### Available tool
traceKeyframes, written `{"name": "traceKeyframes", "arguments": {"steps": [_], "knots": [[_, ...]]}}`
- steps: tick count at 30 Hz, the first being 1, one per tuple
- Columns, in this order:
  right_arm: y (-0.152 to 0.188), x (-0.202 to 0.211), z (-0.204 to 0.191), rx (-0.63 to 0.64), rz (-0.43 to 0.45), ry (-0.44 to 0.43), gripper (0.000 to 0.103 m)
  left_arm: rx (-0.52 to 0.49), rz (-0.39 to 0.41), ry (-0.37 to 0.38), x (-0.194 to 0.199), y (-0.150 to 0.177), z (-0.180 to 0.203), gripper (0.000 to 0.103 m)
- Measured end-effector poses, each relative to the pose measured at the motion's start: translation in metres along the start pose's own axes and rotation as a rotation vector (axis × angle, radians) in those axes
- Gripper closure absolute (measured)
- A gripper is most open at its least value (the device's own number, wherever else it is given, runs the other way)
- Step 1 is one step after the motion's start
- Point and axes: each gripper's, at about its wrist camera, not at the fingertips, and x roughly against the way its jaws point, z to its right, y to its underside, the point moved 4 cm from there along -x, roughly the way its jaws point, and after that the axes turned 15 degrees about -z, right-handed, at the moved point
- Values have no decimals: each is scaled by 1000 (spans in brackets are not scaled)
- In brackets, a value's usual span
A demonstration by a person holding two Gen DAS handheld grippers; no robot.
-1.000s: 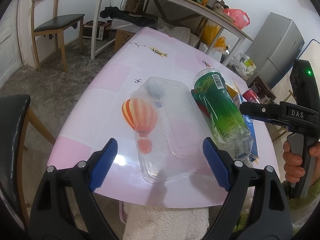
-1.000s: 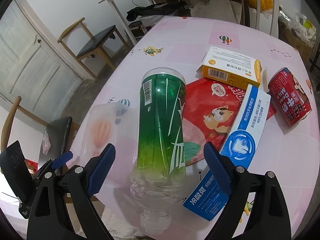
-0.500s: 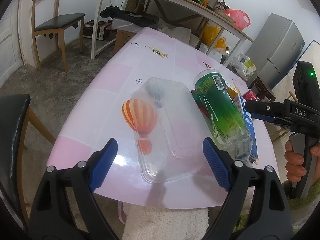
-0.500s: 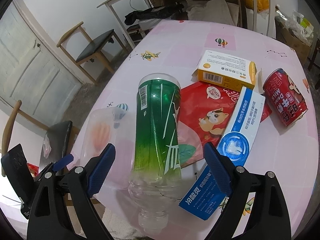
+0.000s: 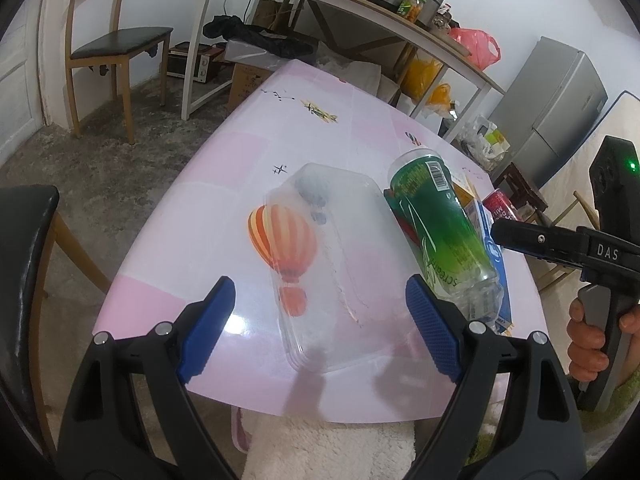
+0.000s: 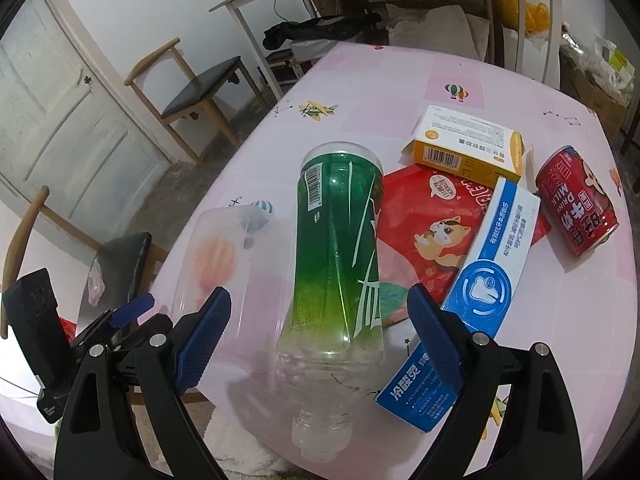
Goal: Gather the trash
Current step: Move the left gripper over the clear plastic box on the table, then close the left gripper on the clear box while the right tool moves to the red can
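A clear plastic tray point(image 5: 340, 264) lies on the pink table point(image 5: 248, 152); it also shows in the right wrist view point(image 6: 224, 264). A green plastic bottle point(image 6: 340, 248) lies on its side beside it, neck toward me, also seen in the left wrist view point(image 5: 440, 228). A red snack bag point(image 6: 436, 208), blue toothpaste box point(image 6: 480, 280), yellow box point(image 6: 468, 146) and red can point(image 6: 576, 204) lie to the right. My left gripper point(image 5: 320, 324) is open, above the tray's near end. My right gripper point(image 6: 320, 332) is open, straddling the bottle's neck end.
A black chair point(image 5: 24, 260) stands at the table's left near corner. A wooden chair point(image 5: 116, 44) and a long white table point(image 5: 360, 4) with jars stand behind. A grey fridge point(image 5: 556, 108) is at the far right. A white fluffy seat point(image 5: 332, 448) is below the table edge.
The right gripper has drawn back and up a little, so the trash sits slightly farther in its view. The left gripper has barely moved.
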Motion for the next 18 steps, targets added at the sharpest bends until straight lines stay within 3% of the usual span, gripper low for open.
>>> {"name": "traceKeyframes", "arguments": {"steps": [8, 13, 18], "knots": [[-1, 12, -6, 1, 42, -72, 16, -8, -1, -7, -3, 1, 1, 20], [-7, 11, -25, 45, 30, -137, 16, -25, 15, 27, 1, 1, 5, 23], [-12, 15, -30, 49, 42, -148, 16, -55, -36, 47, -4, -8, 17, 23]]}}
